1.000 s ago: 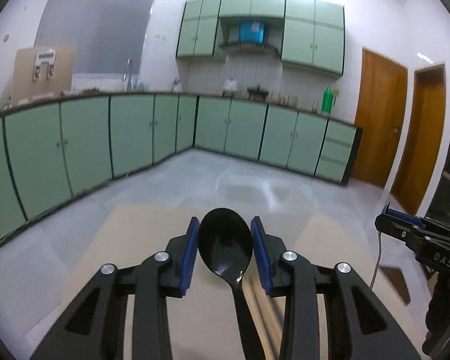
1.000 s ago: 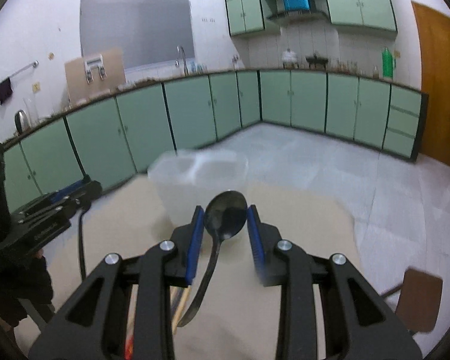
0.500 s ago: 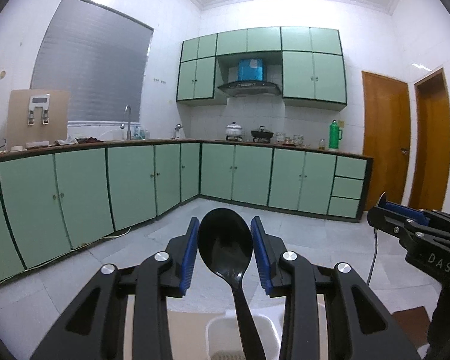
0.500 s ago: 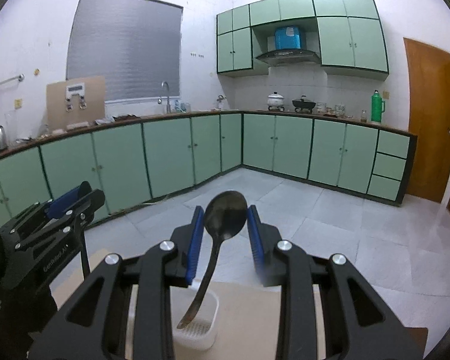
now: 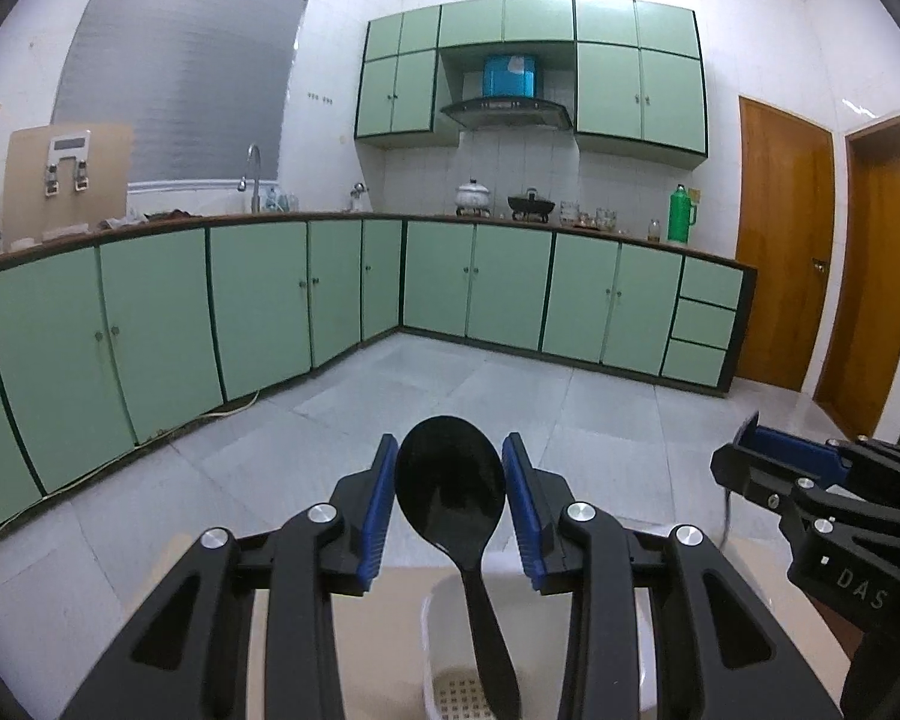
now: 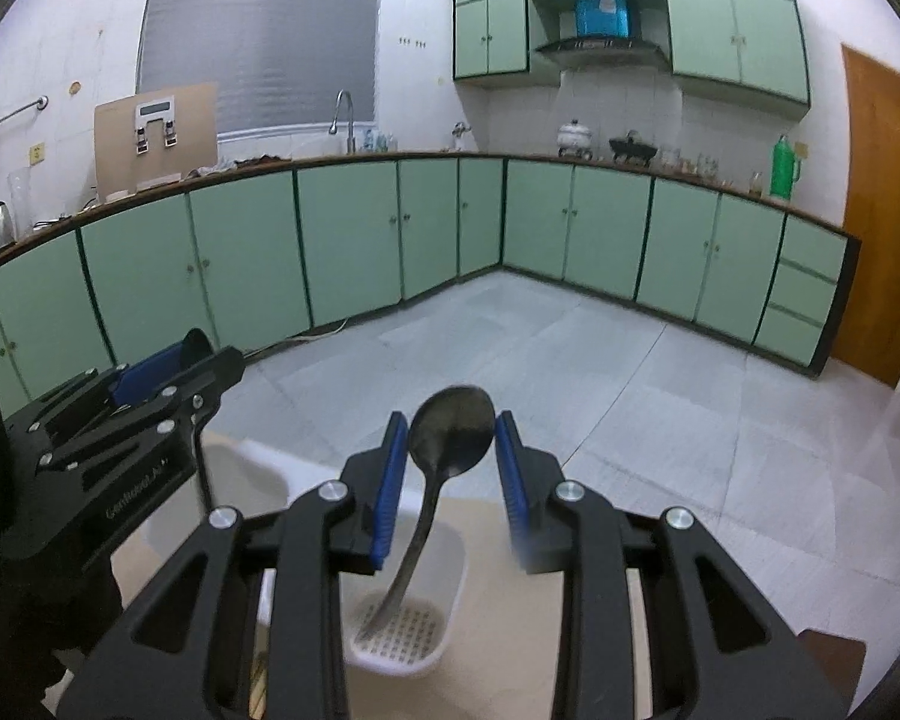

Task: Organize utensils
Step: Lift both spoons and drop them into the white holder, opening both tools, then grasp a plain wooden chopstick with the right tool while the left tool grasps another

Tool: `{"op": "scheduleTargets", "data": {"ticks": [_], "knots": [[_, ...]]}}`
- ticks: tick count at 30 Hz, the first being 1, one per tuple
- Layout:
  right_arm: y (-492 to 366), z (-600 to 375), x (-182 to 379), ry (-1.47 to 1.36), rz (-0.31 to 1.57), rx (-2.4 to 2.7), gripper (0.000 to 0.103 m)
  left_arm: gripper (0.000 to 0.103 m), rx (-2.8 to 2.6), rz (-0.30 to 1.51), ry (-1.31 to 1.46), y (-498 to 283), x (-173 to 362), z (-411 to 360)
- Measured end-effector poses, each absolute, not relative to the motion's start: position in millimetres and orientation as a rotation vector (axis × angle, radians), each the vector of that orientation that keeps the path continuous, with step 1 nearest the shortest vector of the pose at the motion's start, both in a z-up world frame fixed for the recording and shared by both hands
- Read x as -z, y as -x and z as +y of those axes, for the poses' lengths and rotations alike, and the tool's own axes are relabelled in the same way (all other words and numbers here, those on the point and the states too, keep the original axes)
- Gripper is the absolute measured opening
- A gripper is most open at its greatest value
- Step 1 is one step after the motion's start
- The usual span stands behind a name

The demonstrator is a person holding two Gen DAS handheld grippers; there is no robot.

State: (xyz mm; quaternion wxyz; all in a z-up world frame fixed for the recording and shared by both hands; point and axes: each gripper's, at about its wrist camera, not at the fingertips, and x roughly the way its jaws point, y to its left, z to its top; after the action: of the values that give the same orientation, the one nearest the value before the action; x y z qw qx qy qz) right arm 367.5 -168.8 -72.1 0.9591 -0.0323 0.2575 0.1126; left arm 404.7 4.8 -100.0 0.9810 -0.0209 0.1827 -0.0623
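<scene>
In the left wrist view my left gripper (image 5: 450, 443) is shut on the bowl of a black plastic spoon (image 5: 450, 486), bowl up. Its handle hangs down over a white holder (image 5: 429, 630) with a perforated floor on the beige table (image 5: 399, 582). In the right wrist view my right gripper (image 6: 450, 419) is shut on the bowl of a dark metal spoon (image 6: 453, 435). That spoon's handle slants down into the same white holder (image 6: 450, 570); I cannot tell whether it touches the floor. Each gripper shows in the other's view: the right gripper (image 5: 750, 450) and the left gripper (image 6: 168, 372).
The table's far edge (image 6: 492, 501) lies just past the holder, with grey tiled floor beyond. A blurred whitish container (image 6: 240, 468) stands left of the holder. A brown chair seat (image 6: 828, 654) sits low right. Green cabinets (image 5: 258, 306) line the walls.
Both grippers have carried their spoons forward across the table toward its far edge. The white holder has come in under the hanging handles. Both grips look the same.
</scene>
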Motion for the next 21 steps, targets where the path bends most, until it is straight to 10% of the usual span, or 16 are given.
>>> {"op": "scheduleTargets", "data": {"ticks": [14,21], "knots": [[-267,-192,85,-0.012,0.612,-0.223,0.083,0.063,0.12,0.486,0.048,-313,101,29],[-178,-186,133,-0.015,0.773,-0.251,0.088,0.08,0.118,0.719,0.044,-228,165,40]]}}
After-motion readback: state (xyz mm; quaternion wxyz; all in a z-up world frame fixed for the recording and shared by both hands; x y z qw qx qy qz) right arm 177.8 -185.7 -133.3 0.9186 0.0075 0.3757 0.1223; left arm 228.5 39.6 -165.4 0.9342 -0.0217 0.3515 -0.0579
